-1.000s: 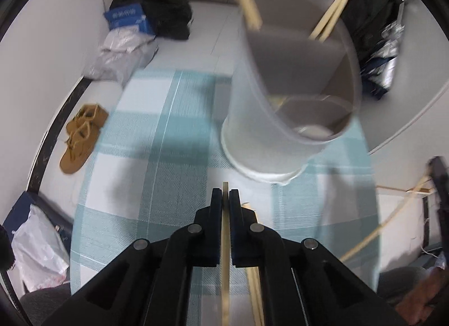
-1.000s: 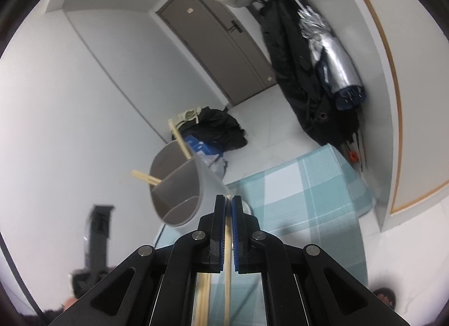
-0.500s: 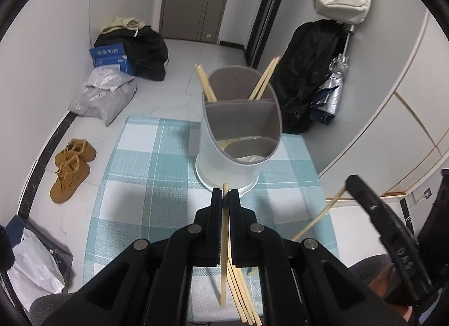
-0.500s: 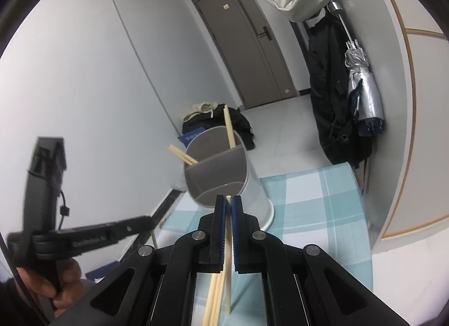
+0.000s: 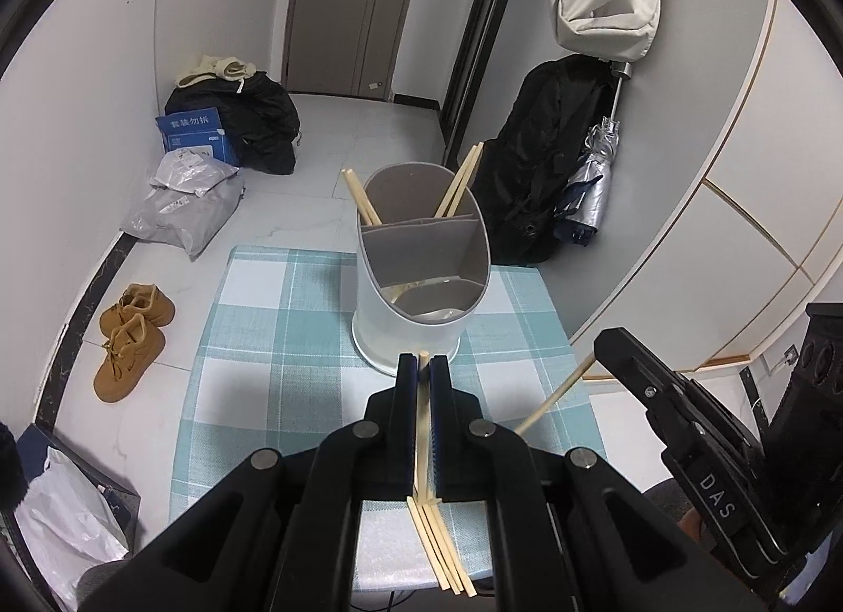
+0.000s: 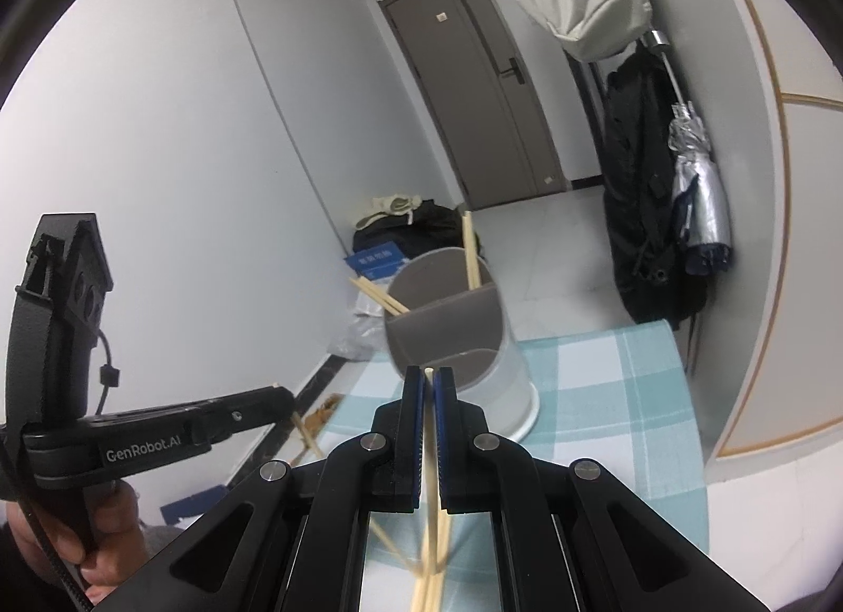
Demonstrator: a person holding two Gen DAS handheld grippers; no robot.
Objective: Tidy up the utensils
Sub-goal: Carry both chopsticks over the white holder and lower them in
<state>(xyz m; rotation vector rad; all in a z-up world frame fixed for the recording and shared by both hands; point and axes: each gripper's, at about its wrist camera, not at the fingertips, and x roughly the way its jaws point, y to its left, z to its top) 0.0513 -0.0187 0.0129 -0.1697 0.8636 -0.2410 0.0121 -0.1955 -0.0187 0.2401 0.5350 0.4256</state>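
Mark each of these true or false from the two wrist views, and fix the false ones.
1. Each tongs grips a chopstick. True: left tongs and right tongs are both shut on one.
2. The holder lies on its side. False: it stands upright on the checked cloth.
3. Chopsticks already stand in the holder's far compartment. True.
4. No chopsticks remain on the table. False: loose chopsticks lie at its near edge.
5. The shoes are on the table. False: they are on the floor.
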